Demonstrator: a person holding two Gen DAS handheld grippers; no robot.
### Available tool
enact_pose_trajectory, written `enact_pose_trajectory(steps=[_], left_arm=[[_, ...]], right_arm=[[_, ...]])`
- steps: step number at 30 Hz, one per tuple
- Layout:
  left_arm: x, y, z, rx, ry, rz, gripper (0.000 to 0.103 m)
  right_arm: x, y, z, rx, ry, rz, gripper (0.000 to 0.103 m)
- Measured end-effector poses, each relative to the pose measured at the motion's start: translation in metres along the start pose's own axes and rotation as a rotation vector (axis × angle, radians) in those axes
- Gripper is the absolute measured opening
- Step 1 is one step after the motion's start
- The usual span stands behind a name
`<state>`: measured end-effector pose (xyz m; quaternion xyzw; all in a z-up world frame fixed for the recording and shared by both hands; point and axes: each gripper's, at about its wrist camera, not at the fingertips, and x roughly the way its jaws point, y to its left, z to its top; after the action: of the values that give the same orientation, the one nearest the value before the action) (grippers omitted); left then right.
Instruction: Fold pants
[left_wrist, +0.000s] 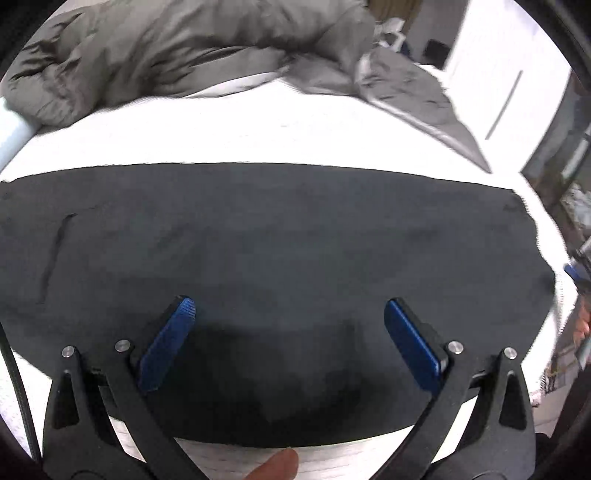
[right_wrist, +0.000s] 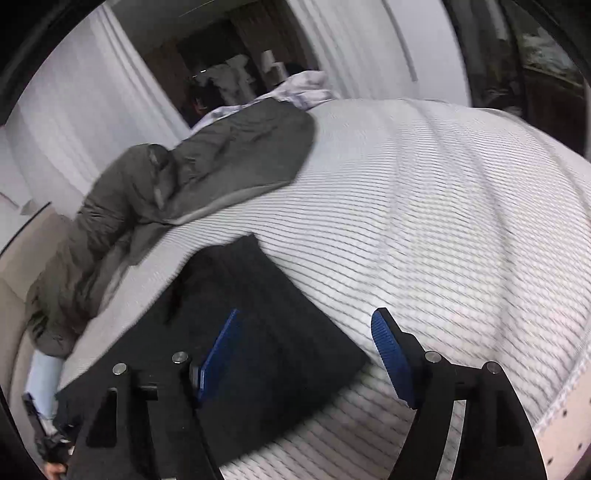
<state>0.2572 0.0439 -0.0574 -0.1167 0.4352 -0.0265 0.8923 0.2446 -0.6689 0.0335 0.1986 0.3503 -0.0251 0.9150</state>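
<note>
Black pants (left_wrist: 258, 258) flat on white bed (left_wrist: 258, 125), grey duvet (left_wrist: 166, 48) bunched behind. Left gripper (left_wrist: 290, 310) above pants, jaws wide, empty. Right gripper (right_wrist: 304, 321) at pants' end, jaws apart, empty.

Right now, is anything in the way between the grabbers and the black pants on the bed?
Nothing visible. The left gripper hangs open right over the black pants, and the right gripper is open at their corner. The grey blanket lies apart, farther back on the bed.
</note>
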Motion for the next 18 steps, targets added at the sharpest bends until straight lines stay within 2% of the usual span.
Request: enact_pose_trajectory(steps=[3,5,6,8,10,11,12,13,16,18], left_arm=[[0.014,-0.038,-0.007,0.068,0.063,-0.091,0.102],[0.026,-0.053,-0.013,0.136,0.102,-0.055,0.102],[0.032,-0.056,-0.016,0.168,0.112,-0.019,0.102],[0.037,-0.055,-0.019,0.176,0.126,-0.010,0.102],[0.035,-0.053,-0.019,0.171,0.124,-0.021,0.102],[0.034,-0.052,-0.019,0.173,0.124,-0.025,0.102],[0.034,-0.050,-0.020,0.172,0.123,-0.026,0.102],[0.035,-0.050,-0.018,0.176,0.123,-0.023,0.102],[0.038,-0.052,-0.021,0.189,0.118,-0.016,0.102],[0.039,-0.053,-0.022,0.194,0.115,-0.015,0.102]], right_arm=[[0.028,0.030,0.031,-0.086,0.061,0.078,0.075],[0.060,0.053,0.056,-0.148,0.117,0.116,0.075],[0.071,0.058,0.067,-0.155,0.138,0.116,0.075],[0.098,0.063,0.082,-0.184,0.203,0.090,0.075],[0.127,0.067,0.092,-0.226,0.272,0.058,0.074],[0.134,0.066,0.093,-0.228,0.296,0.076,0.067],[0.140,0.062,0.091,-0.226,0.323,0.108,0.055],[0.144,0.064,0.092,-0.232,0.347,0.162,0.053],[0.139,0.075,0.092,-0.336,0.345,0.263,0.053],[0.144,0.078,0.090,-0.345,0.369,0.290,0.052]])
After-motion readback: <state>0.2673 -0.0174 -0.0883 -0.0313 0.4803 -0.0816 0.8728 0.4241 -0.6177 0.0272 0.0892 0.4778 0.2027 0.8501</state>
